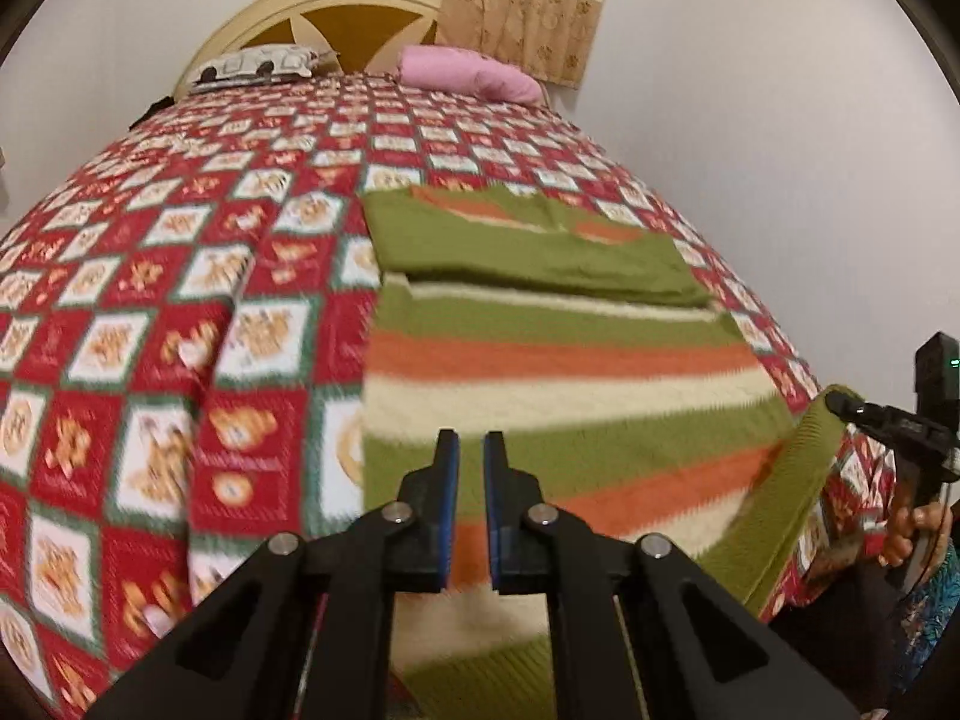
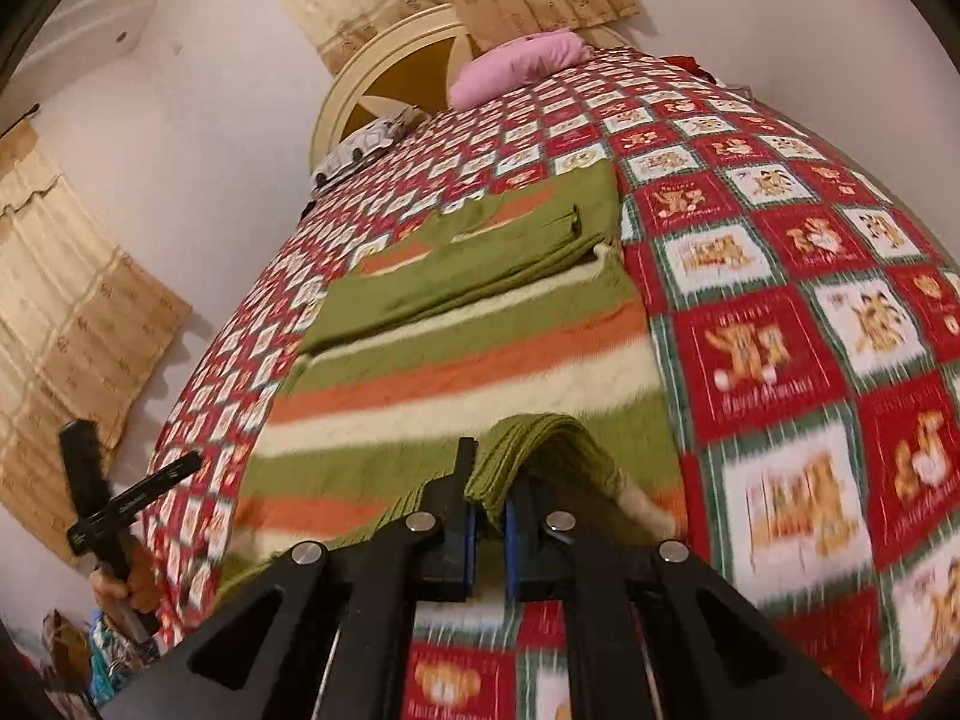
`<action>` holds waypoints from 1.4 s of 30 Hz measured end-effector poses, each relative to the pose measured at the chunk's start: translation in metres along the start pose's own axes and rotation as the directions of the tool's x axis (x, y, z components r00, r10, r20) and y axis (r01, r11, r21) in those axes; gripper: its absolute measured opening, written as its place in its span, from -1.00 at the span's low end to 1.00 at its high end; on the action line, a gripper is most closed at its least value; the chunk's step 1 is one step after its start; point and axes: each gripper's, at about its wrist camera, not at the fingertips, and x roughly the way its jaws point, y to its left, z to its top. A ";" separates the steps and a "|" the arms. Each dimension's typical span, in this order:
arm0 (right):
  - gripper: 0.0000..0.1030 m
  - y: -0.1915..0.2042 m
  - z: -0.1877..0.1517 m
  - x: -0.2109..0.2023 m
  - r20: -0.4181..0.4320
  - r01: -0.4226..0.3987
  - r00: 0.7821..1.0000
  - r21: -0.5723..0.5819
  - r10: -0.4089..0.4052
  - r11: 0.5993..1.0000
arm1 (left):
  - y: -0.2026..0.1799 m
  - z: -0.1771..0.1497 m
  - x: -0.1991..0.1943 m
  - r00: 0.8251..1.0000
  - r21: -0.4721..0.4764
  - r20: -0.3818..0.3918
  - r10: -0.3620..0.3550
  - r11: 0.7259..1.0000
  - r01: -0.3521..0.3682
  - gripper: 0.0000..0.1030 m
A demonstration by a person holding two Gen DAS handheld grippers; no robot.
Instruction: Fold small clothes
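Note:
A green, orange and cream striped sweater (image 1: 558, 360) lies flat on the bed, its green top part (image 1: 528, 252) folded down over the stripes. My right gripper (image 2: 489, 468) is shut on the green ribbed hem (image 2: 540, 438) at the near right corner and holds it raised off the bed. The left wrist view shows that right gripper (image 1: 837, 403) with the lifted hem (image 1: 798, 456). My left gripper (image 1: 471, 450) is shut to a narrow slit with no cloth seen between its pads. The near hem (image 1: 480, 672) lies below it.
A red, white and green checked bedspread (image 1: 150, 330) covers the bed. A pink pillow (image 1: 468, 72) and a patterned pillow (image 1: 258, 63) rest against the cream headboard (image 1: 336, 6). Beige curtains (image 2: 72, 312) hang on the walls. A hand (image 1: 906, 534) grips the right tool.

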 end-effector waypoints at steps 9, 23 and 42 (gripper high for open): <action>-0.88 -0.019 0.025 0.068 -0.041 0.072 0.997 0.052 -0.070 0.996 | 0.038 -0.011 -0.020 0.999 0.121 0.014 0.031 0.992 -0.032 0.10; -0.88 -0.022 0.024 0.092 -0.072 0.128 0.990 0.048 -0.124 0.991 | -0.042 -0.077 0.023 0.995 0.668 -0.098 0.021 0.742 0.050 0.56; 0.30 -0.040 0.040 0.008 0.187 -0.017 0.982 0.107 -0.003 0.994 | 0.020 -0.025 0.072 0.866 0.038 -0.165 -0.472 0.874 0.484 -0.03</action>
